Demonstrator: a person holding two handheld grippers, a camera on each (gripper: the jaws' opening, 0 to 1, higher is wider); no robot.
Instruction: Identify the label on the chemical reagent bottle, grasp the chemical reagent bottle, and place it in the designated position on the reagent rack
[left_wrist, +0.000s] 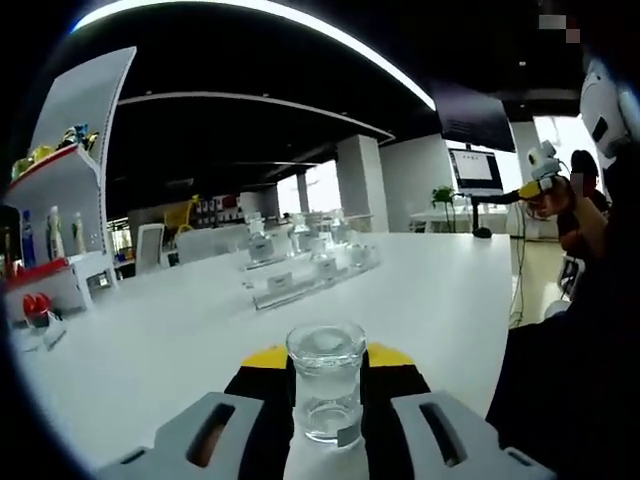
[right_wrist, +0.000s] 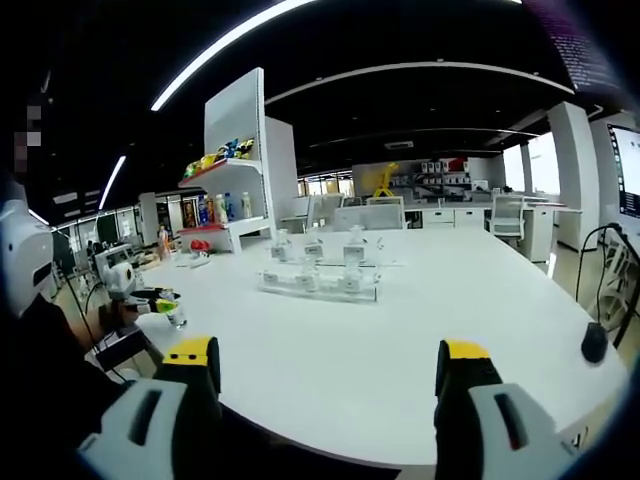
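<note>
A clear glass reagent bottle (left_wrist: 325, 385) with a wide stopper stands upright between the black, yellow-tipped jaws of my left gripper (left_wrist: 327, 357), which press on both its sides. In the right gripper view, the same bottle (right_wrist: 177, 318) shows small at the left, over the table's near corner. The clear reagent rack (left_wrist: 305, 282) (right_wrist: 318, 284) lies mid-table and carries several similar bottles and small white labels. My right gripper (right_wrist: 328, 362) hangs open above the white table (right_wrist: 400, 330), its jaws wide apart with nothing between them. That gripper also appears far right in the left gripper view (left_wrist: 540, 178).
A white shelf unit (left_wrist: 62, 195) (right_wrist: 228, 170) with coloured bottles stands at the table's far side. A black mouse (right_wrist: 594, 343) lies near the right edge. A monitor (left_wrist: 474, 166) and office chairs stand beyond the table. A person's dark sleeve (left_wrist: 575, 380) fills the right.
</note>
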